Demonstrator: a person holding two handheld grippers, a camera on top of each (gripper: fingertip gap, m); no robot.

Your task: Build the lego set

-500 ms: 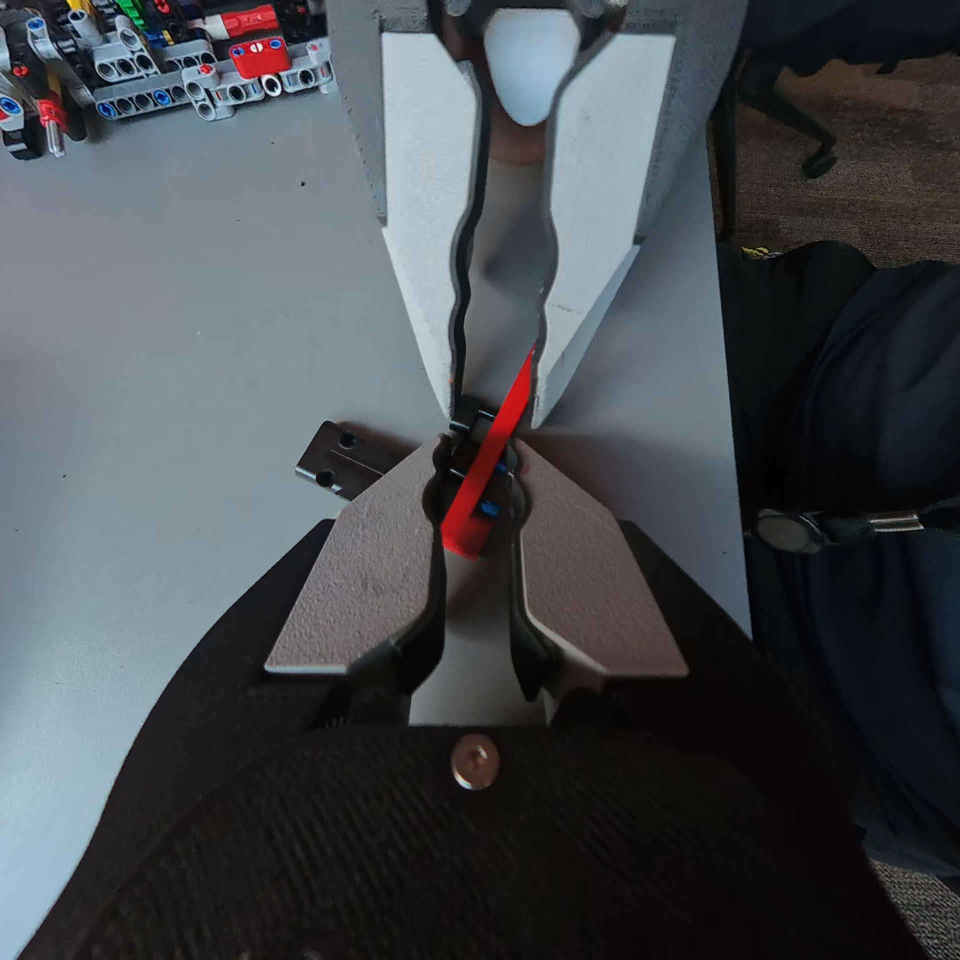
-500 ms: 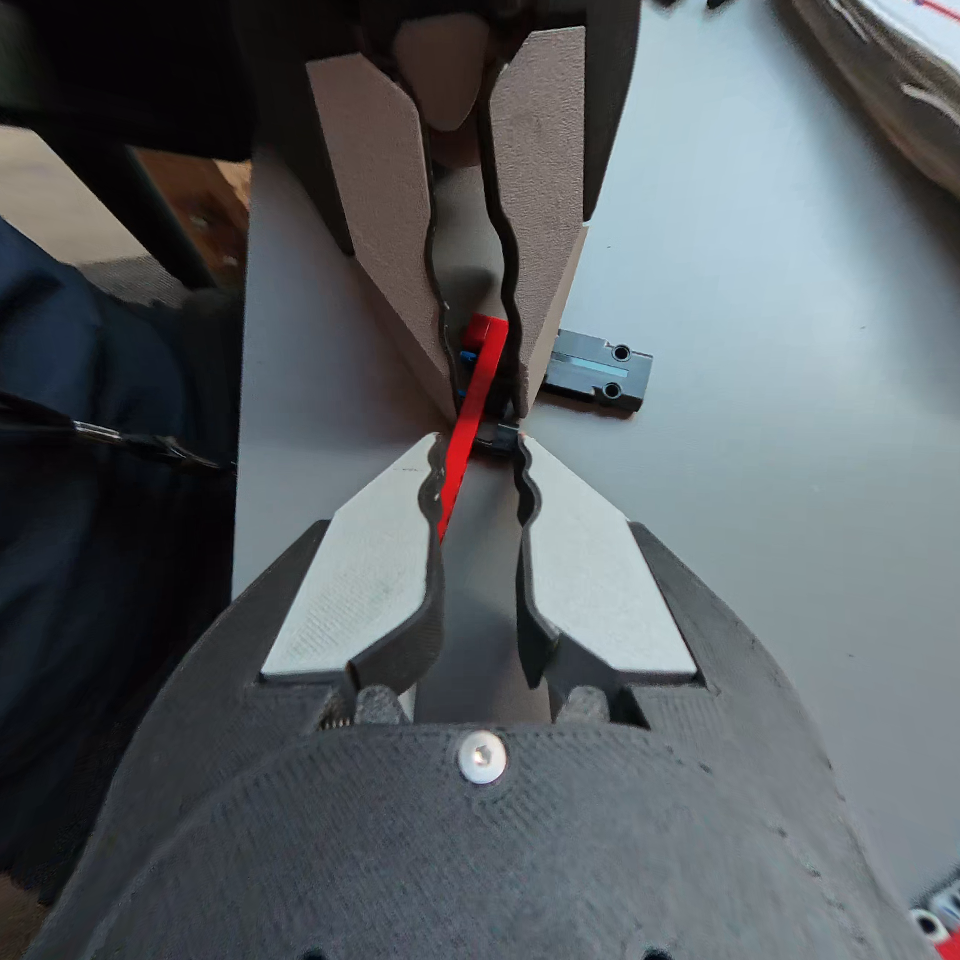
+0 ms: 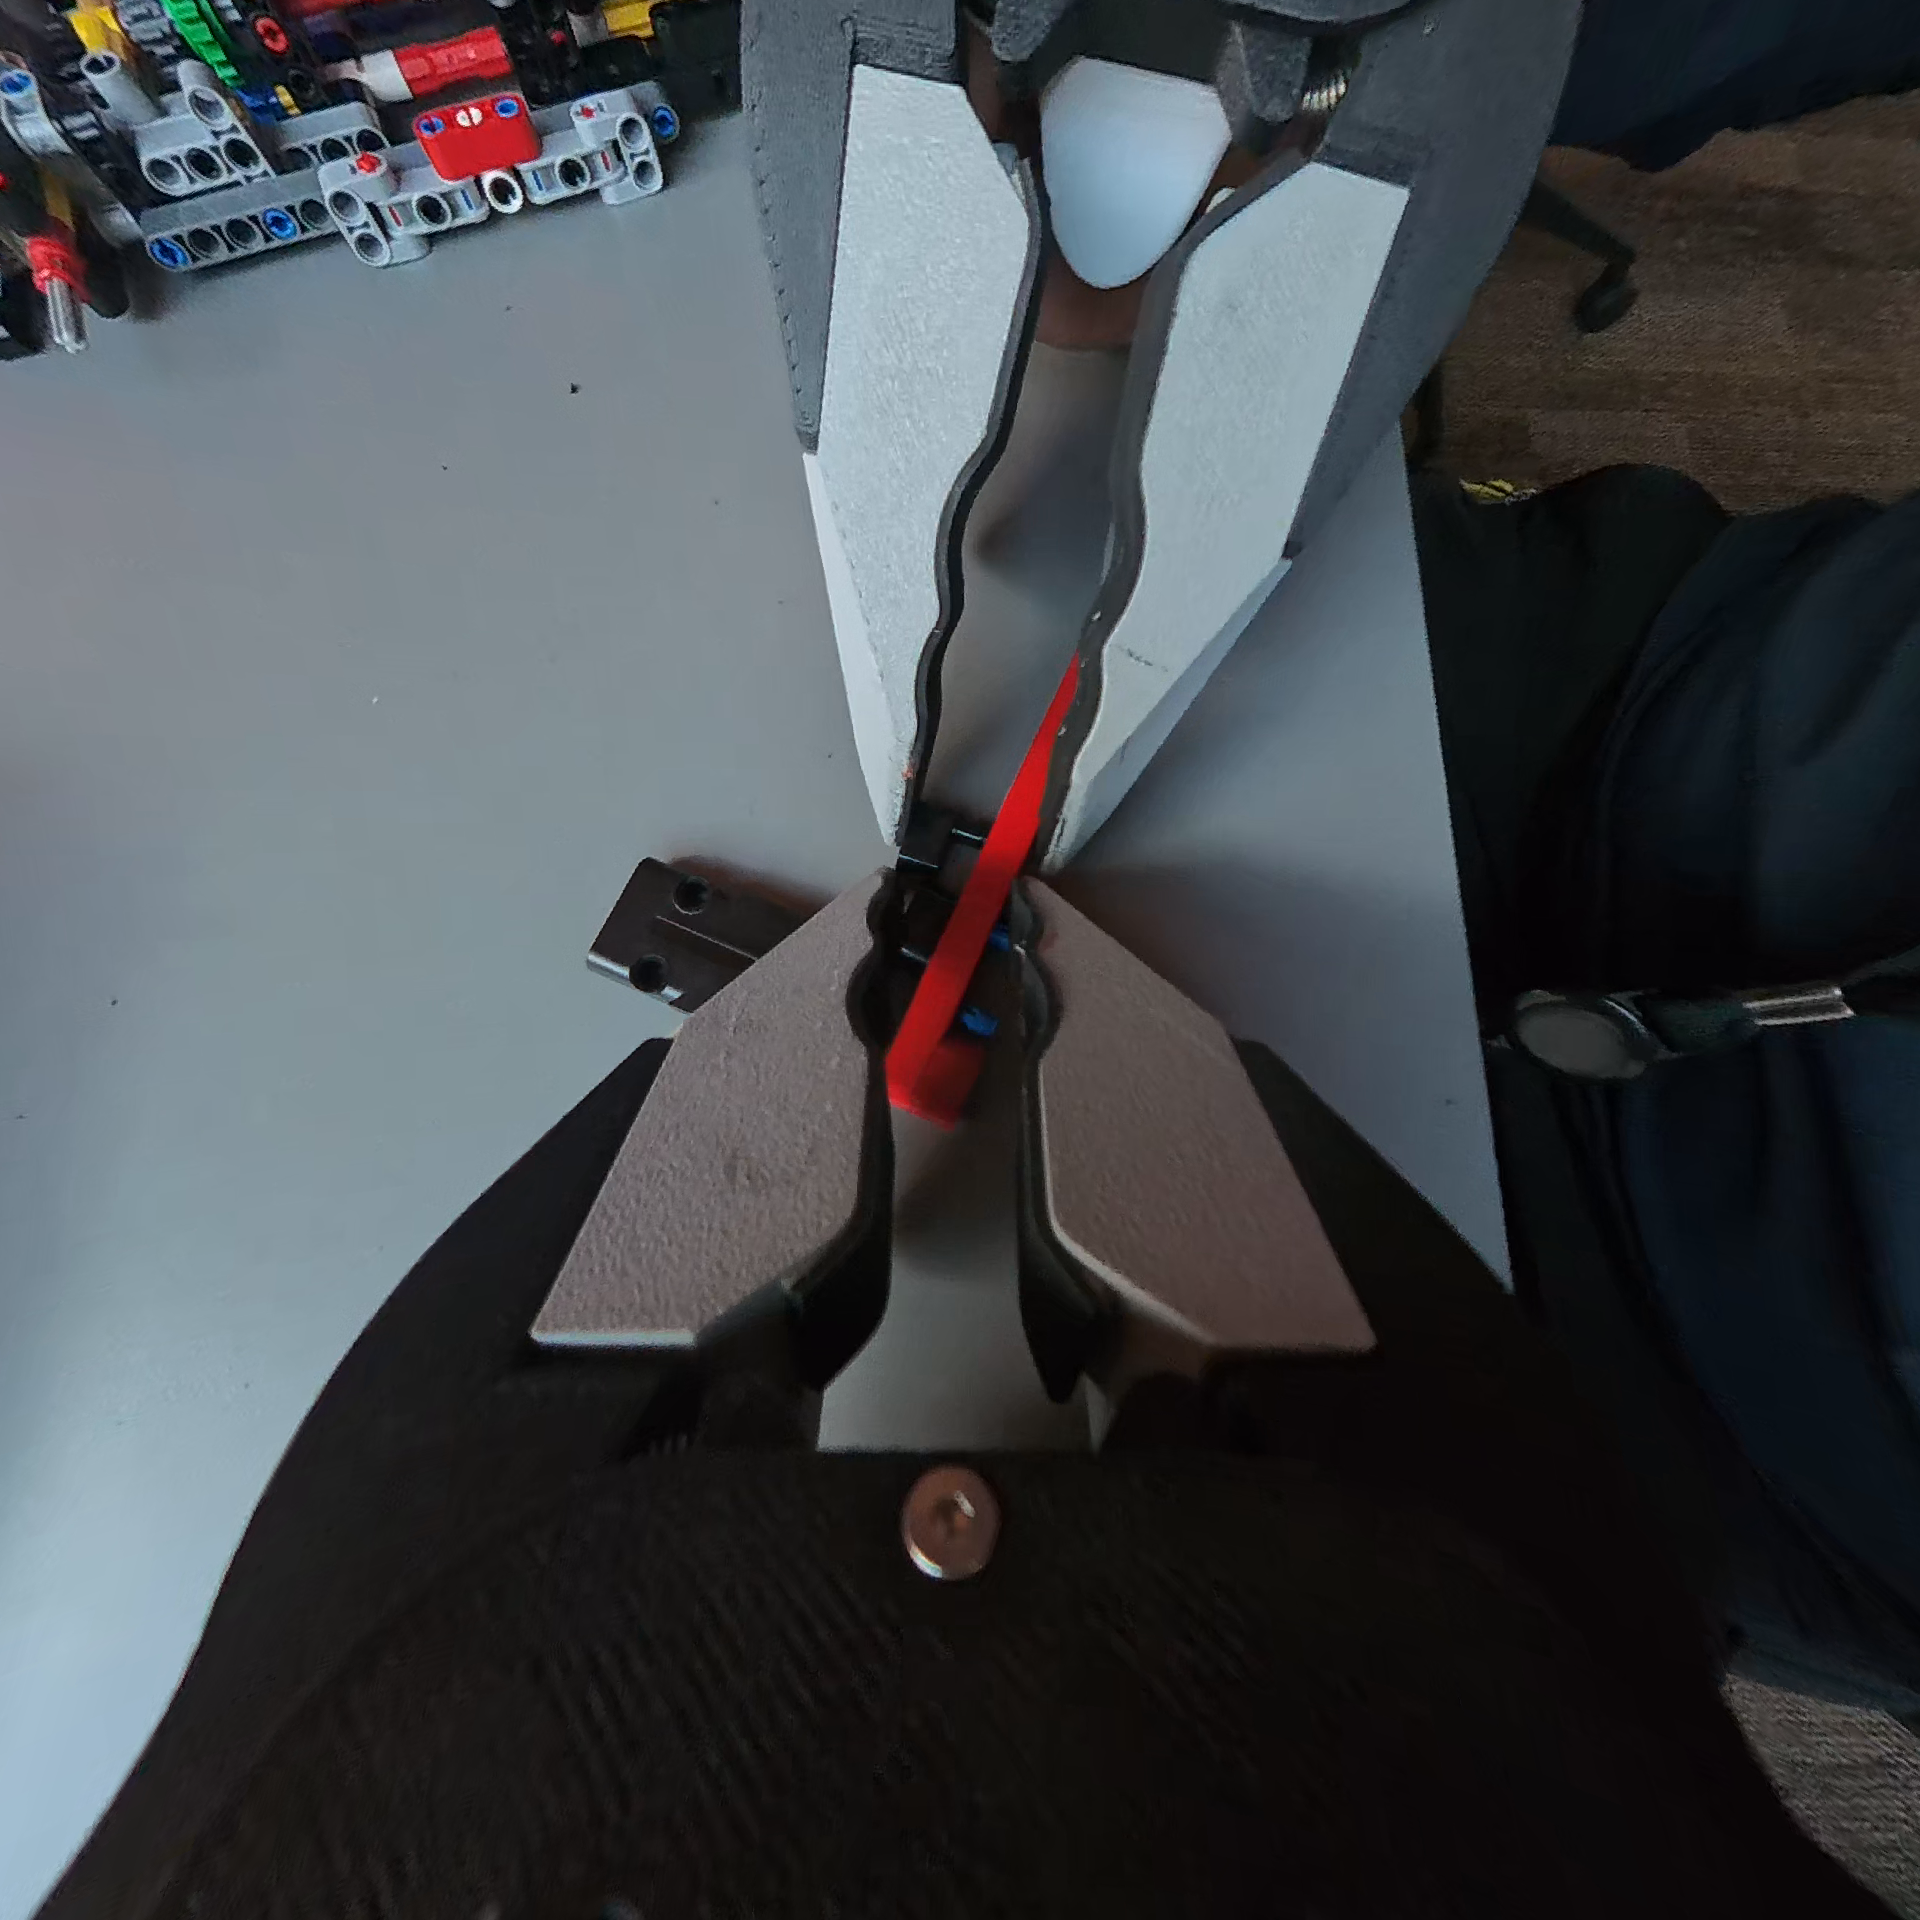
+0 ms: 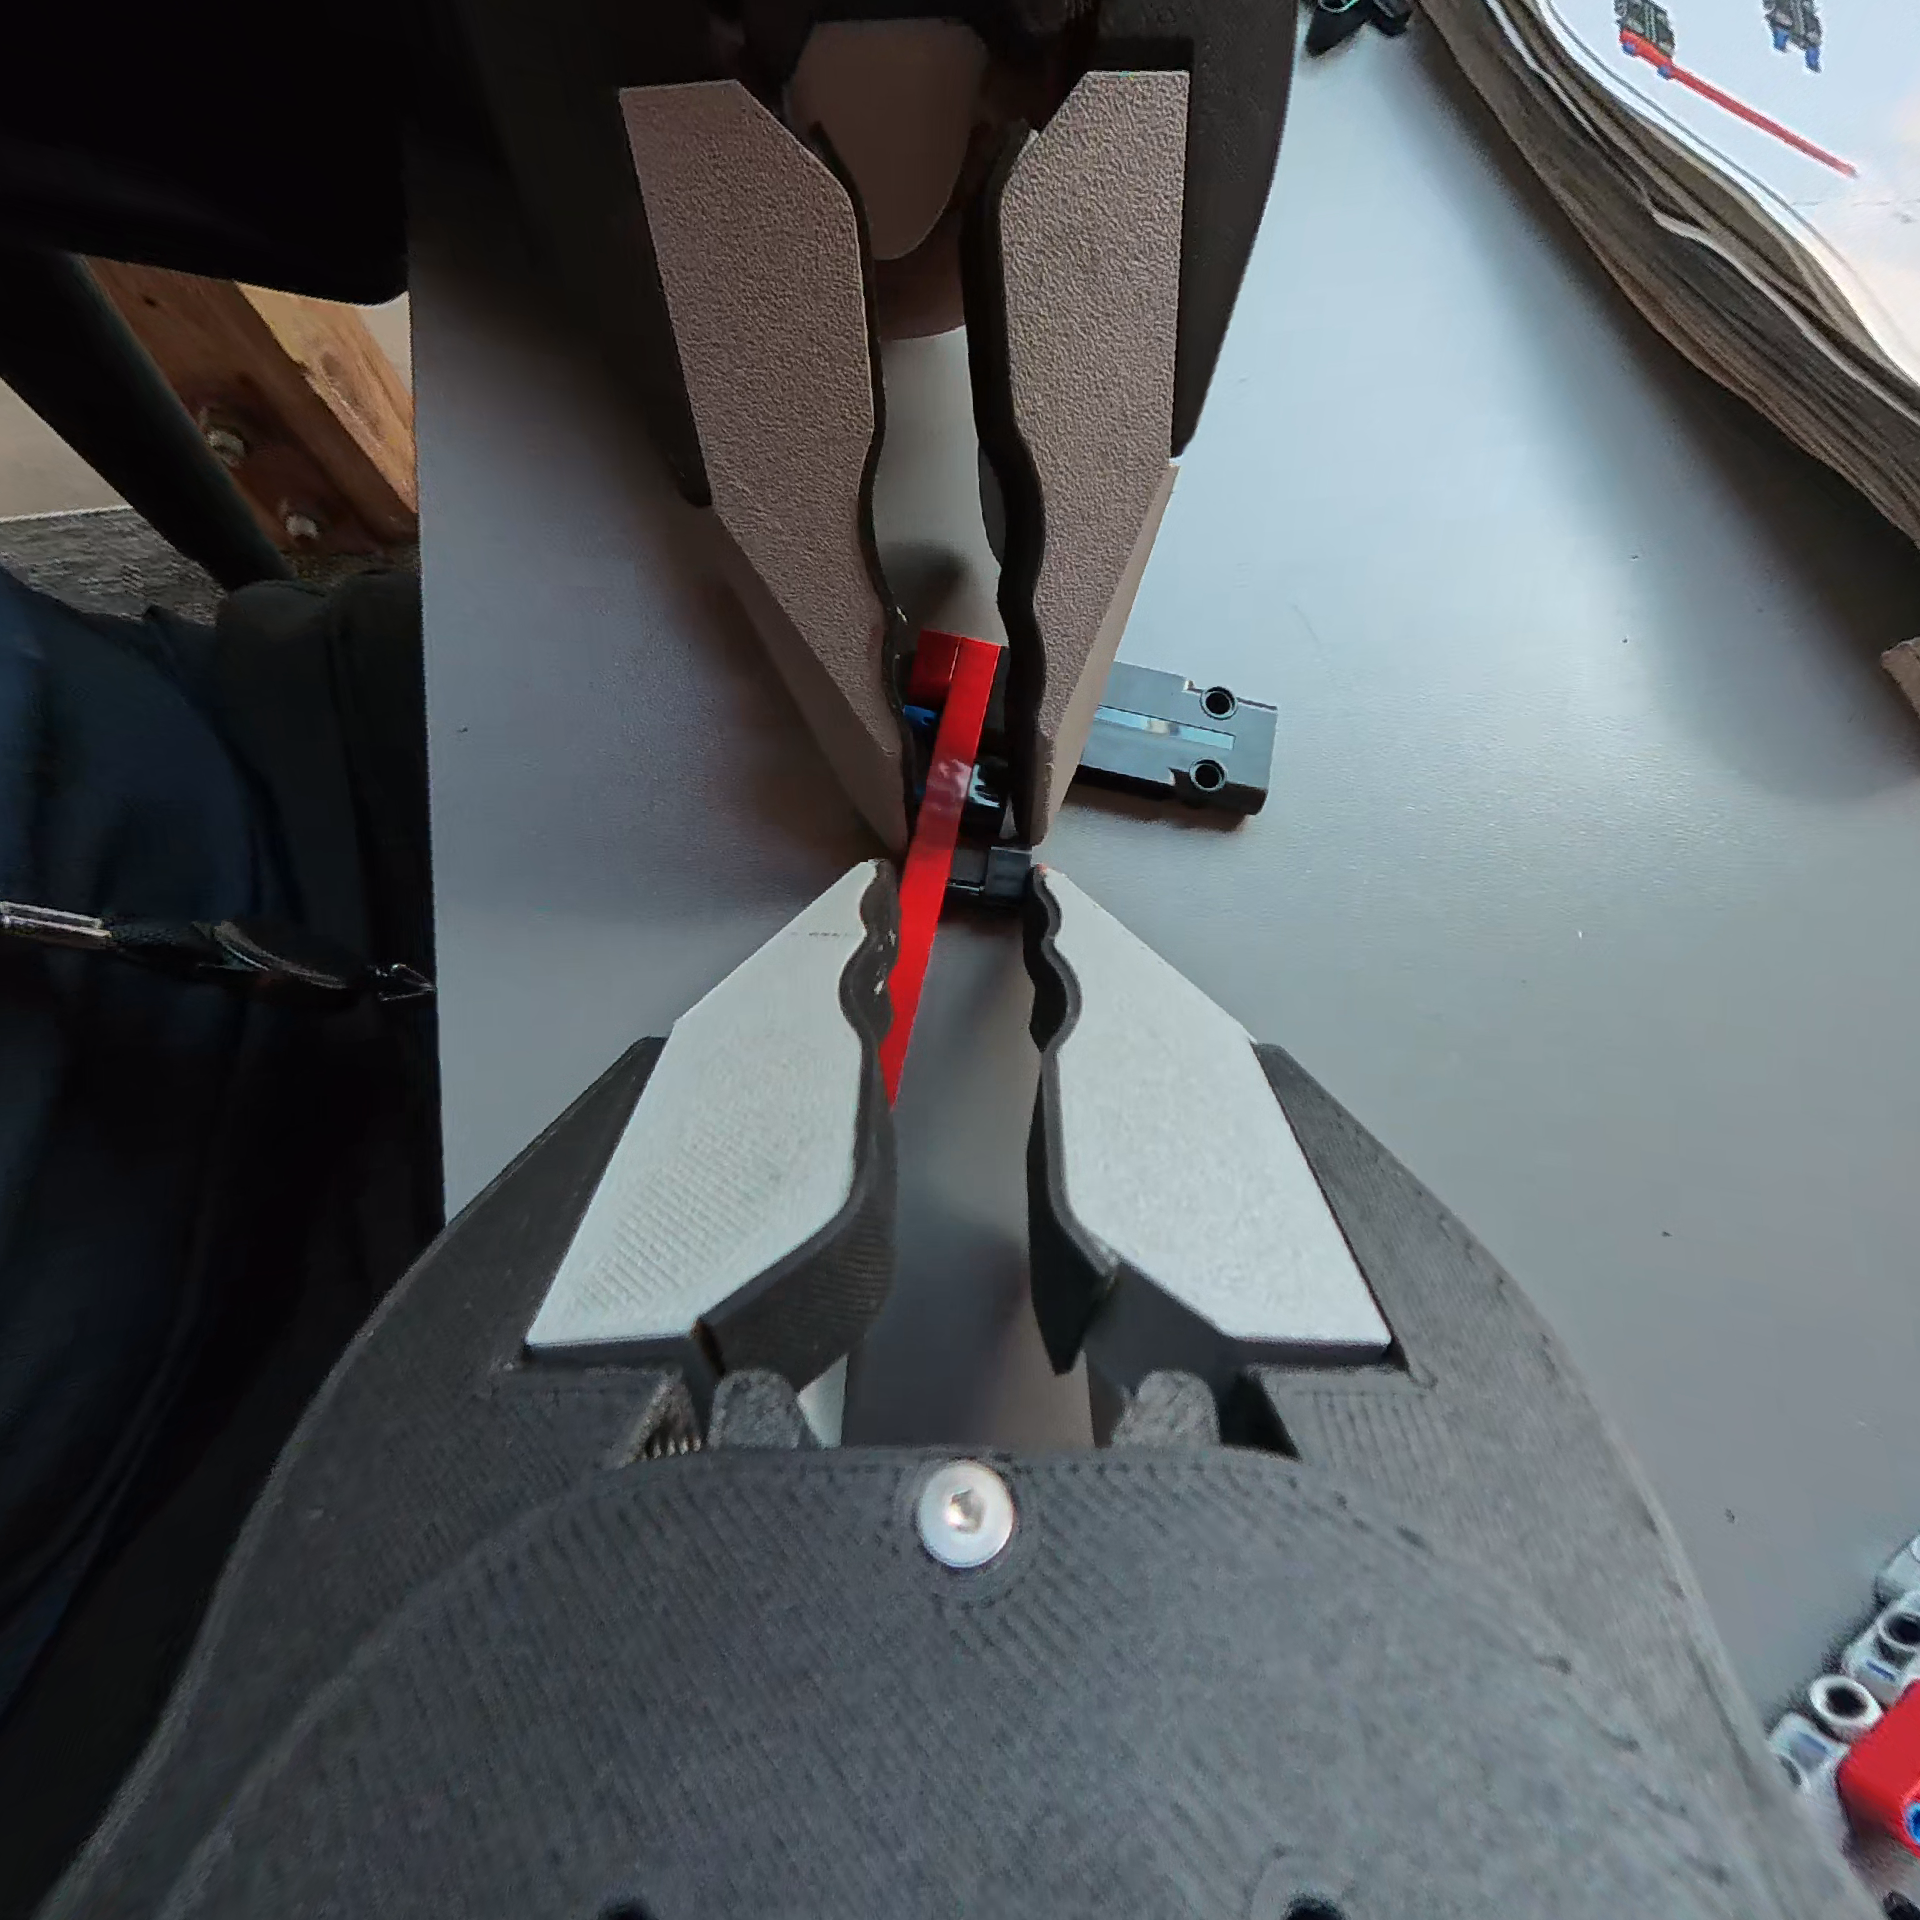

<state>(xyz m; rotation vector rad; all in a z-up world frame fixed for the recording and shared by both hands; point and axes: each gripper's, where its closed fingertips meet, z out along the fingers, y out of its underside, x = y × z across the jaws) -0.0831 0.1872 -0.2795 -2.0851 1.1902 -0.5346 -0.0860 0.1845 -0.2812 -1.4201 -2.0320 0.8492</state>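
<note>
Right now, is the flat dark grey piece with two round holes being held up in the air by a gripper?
No, the flat dark grey piece with two round holes lies on the grey table, beside the left gripper, with no finger around it.

No writing can be read in either view. The open booklet [image 4: 1714,156] on the table [image 4: 1455,520] shows only small coloured drawings.

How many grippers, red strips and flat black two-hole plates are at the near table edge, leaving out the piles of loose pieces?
Grippers: 2 (left gripper, right gripper)
Red strip: 1
Black two-hole plate: 1
Total: 4
</note>
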